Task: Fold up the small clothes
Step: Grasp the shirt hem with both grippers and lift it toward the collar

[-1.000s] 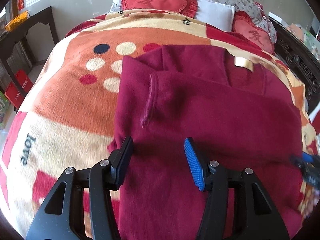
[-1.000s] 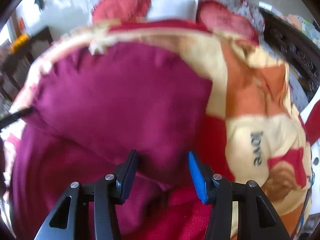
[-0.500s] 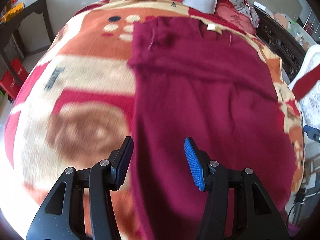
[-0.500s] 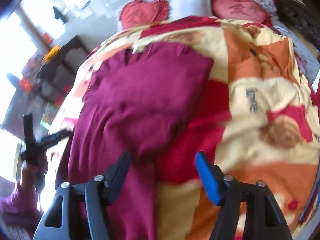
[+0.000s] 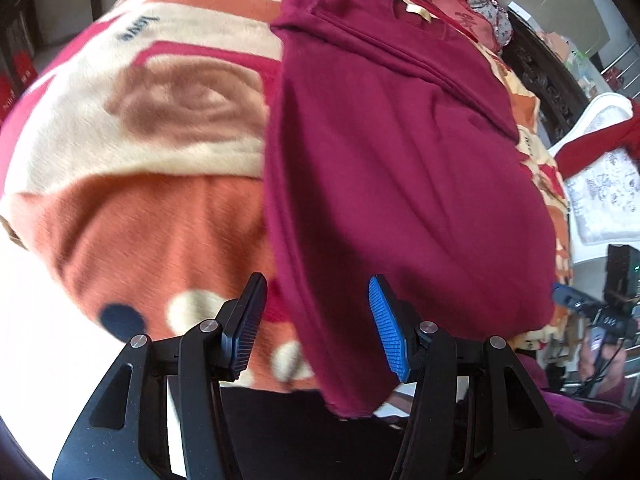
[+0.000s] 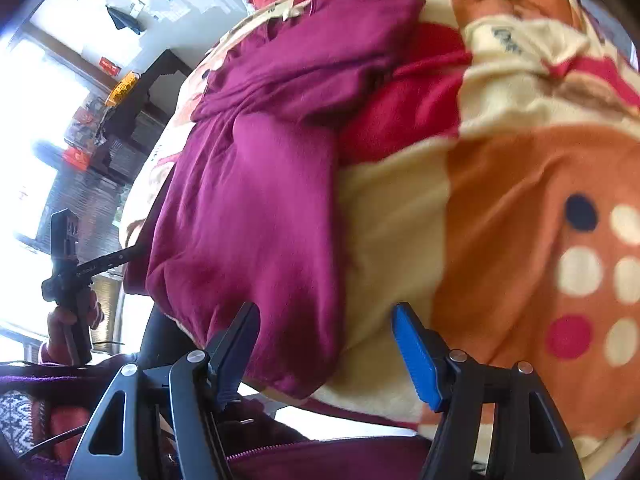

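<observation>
A maroon sweater lies lengthwise on a bed, sleeves folded in across the chest, collar with a gold label at the far end. Its hem hangs over the near bed edge. My left gripper is open, its jaws on either side of the hem's left corner. In the right wrist view the sweater lies left of centre; my right gripper is open around the hem's right corner. Neither holds cloth. The other gripper shows at the left edge of the right wrist view.
The bed carries a fleece blanket in orange, cream and red with dots. Pillows lie at the head. A dark carved bed frame and a white chair with red cloth stand right. A dark desk stands left.
Both grippers have drawn back from the middle of the sweater to its hem at the near bed edge. Both stay open.
</observation>
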Tool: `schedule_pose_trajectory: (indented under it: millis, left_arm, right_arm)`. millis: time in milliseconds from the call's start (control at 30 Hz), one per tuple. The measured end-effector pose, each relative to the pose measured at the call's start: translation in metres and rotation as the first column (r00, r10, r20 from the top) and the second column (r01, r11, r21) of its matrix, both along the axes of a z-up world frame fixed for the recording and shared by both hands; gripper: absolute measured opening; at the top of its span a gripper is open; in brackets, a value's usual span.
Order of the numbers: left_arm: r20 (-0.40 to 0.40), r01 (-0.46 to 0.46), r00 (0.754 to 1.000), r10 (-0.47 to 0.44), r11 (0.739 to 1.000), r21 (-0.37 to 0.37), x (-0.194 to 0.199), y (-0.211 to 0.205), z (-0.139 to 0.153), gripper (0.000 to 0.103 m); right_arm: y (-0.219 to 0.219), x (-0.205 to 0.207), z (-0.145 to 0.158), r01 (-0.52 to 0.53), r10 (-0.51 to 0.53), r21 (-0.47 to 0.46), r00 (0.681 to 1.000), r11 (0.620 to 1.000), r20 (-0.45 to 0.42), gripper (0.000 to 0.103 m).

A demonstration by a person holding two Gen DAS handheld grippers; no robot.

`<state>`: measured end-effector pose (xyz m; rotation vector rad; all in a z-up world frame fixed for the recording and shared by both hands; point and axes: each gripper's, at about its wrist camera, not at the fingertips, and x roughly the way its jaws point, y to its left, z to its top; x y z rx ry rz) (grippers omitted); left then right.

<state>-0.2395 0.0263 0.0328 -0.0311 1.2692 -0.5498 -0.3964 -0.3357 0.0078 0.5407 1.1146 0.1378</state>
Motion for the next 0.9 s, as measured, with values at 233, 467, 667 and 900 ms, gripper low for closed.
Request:
schedule_pose_trajectory:
  millis: [233,467,667,900]
  left_arm:
    - [-0.017,0.042,0.999,-0.041,0.999,0.024,-0.003,-0.018,-0.012,0.053]
    - [-0.006,0.054,0.999,-0.054,0.998,0.023,-0.003,-0.021,-0.013,0.019]
    - [0.054,0.079,0.996,-0.076,0.996,-0.047,-0.003,-0.006,0.019,0.007]
    - [0.107,0.054,0.993,-0.051,0.998,-0.02,-0.008,0.027,0.031,0.006]
  right_arm:
    - [0.009,-0.001,-0.004,0.013,-0.014,0.033,0.999,0.999,0.042,0.066]
    - [0.011,-0.005,0.008,0.039,-0.035,-0.038,0.994,0.999,0.102,0.02]
    - [0.031,-0.008,0.036,-0.044,0.052,-0.053,0.987,0.998,0.154,0.008]
    - [0.052,-0.021,0.044,-0.138,0.146,-0.068,0.98,0.988,0.137,0.007]
